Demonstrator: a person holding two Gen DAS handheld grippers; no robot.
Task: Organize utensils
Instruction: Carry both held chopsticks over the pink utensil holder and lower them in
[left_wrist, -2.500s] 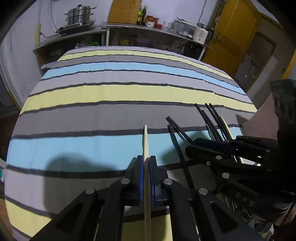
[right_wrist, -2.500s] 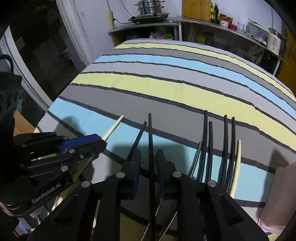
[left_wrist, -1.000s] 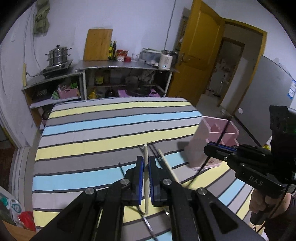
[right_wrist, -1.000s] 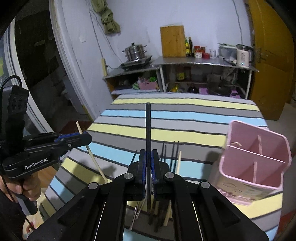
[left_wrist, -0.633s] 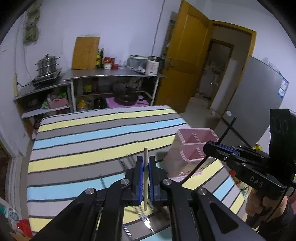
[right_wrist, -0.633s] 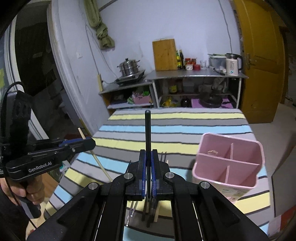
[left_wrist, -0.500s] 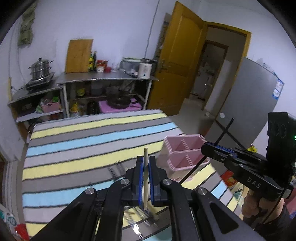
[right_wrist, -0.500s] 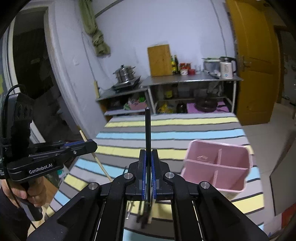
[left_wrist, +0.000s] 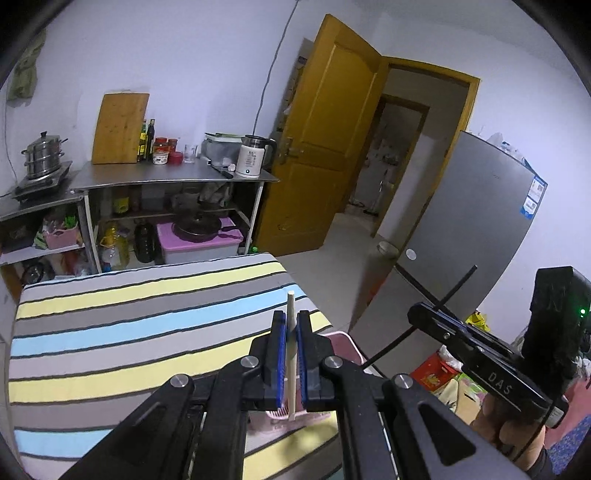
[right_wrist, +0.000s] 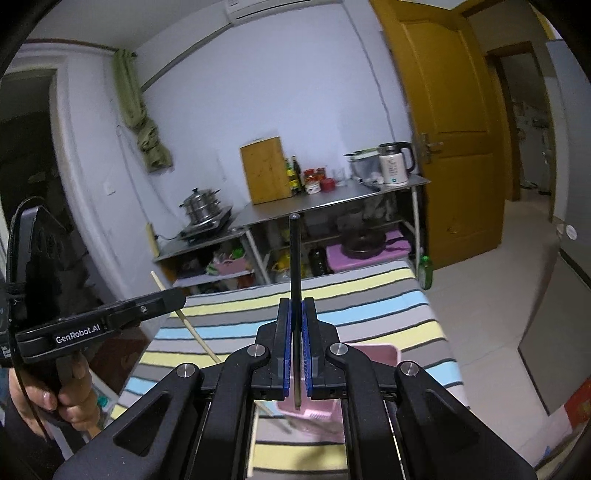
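My left gripper (left_wrist: 290, 321) is shut on a pale wooden chopstick (left_wrist: 290, 314) that stands up between its blue pads. My right gripper (right_wrist: 296, 310) is shut on a black chopstick (right_wrist: 294, 258), upright too. Both are raised above the striped table (left_wrist: 110, 332). The pink divided utensil holder (left_wrist: 345, 338) sits just below and beyond each gripper, mostly hidden by the jaws; in the right wrist view a corner of the holder (right_wrist: 380, 352) shows. The right gripper (left_wrist: 424, 314) and its black chopstick (left_wrist: 454, 286) appear at the left wrist view's right. The left gripper (right_wrist: 173, 295) shows at the other view's left.
A person's hand (right_wrist: 66, 398) grips the left handle. Behind the table stand steel shelves (left_wrist: 166, 184) with a pot, cutting board, bottles and kettle. An orange door (left_wrist: 332, 147) is open at the right, beside a grey refrigerator (left_wrist: 461, 258).
Both grippers rose from the table holding their chopsticks and came over the pink holder, which slid from mid-view to under the jaws. The other chopsticks on the cloth dropped out of sight.
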